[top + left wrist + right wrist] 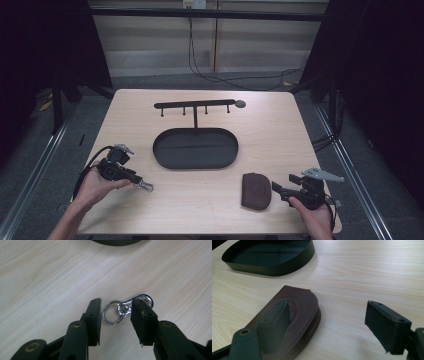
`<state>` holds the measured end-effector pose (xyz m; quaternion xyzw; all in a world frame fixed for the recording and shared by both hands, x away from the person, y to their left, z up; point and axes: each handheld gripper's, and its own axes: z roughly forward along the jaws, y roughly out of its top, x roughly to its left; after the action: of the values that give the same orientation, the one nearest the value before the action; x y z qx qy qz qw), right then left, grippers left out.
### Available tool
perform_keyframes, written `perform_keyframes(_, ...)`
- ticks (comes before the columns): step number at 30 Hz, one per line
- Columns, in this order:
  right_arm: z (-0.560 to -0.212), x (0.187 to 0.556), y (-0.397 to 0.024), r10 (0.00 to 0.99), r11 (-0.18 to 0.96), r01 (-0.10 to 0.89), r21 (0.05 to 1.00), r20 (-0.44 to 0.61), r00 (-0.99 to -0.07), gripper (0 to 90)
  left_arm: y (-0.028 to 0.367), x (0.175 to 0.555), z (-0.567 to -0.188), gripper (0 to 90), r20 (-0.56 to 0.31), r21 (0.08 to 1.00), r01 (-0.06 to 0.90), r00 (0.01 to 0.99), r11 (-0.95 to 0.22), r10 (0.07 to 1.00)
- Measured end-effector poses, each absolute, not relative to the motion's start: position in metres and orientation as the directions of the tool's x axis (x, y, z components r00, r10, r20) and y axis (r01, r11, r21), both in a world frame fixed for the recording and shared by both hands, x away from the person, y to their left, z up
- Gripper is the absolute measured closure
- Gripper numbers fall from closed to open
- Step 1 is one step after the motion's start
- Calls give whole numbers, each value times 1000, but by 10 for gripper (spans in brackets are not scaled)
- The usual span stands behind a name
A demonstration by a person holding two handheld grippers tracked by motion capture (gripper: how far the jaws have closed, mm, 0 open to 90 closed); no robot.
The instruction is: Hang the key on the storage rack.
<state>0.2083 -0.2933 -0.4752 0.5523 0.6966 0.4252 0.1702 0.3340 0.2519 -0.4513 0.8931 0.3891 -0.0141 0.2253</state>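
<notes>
Left gripper (116, 315) is spread open around a small silver metal key ring with clasp (120, 311) lying flat on the pale wood table (50, 277). It'll probably skid out when squeezed. Right gripper (329, 327) gapes beside the brown leather zip pouch (297, 307).
</notes>
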Motion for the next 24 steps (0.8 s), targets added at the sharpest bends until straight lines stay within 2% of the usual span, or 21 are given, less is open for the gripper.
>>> perform_keyframes(18, -476, 209, -293, 911, 35, 628, 777, 233, -340, 197, 251, 349, -468, 603, -252, 342, 692, 720, -636, 647)
perform_keyframes(24, -476, 209, -293, 910, 35, 629, 776, 235, -341, 197, 250, 349, -468, 652, -273, 334, 684, 729, -649, 627)
